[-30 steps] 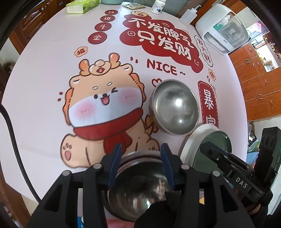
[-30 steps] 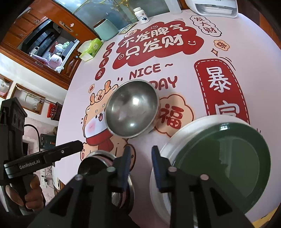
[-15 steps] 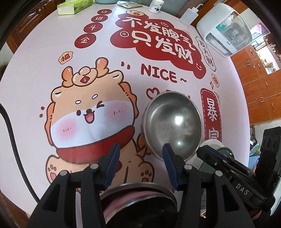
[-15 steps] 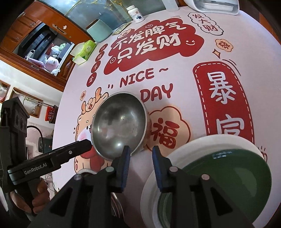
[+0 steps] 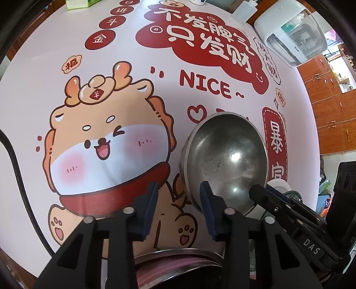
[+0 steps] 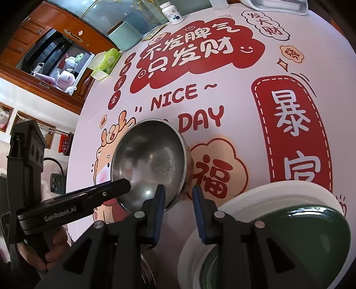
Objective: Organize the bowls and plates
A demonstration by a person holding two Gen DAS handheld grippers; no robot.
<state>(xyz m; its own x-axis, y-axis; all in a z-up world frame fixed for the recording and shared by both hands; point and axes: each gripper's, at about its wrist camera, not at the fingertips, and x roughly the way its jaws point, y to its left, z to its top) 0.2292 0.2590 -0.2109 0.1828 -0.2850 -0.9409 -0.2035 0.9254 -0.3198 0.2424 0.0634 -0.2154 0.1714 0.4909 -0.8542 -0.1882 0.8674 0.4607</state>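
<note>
A steel bowl [image 5: 224, 162] [image 6: 149, 162] sits upright on the printed tablecloth. My left gripper [image 5: 179, 207] is at its near left edge. Its jaws are closing with the rim just inside the right pad; the left pad stands clear of it. My right gripper [image 6: 178, 200] straddles the bowl's near right rim, one finger inside and one outside. Its jaws are closing too, with a gap still showing around the rim. A second steel bowl [image 5: 178, 260] lies under the left gripper. A green plate [image 6: 300, 244] rests on a white plate [image 6: 244, 200] to the right.
At the table's far side stand a white appliance [image 5: 291, 33], a squeeze bottle [image 5: 244, 11], a pill bottle [image 6: 173, 12], a teal container [image 6: 125, 37] and a green tissue pack [image 6: 106, 62]. A black cable [image 5: 13, 160] runs along the left edge.
Both grippers have moved forward and down to the far steel bowl, which looms larger. The near bowl has slid to the bottom edge. The left jaws have narrowed.
</note>
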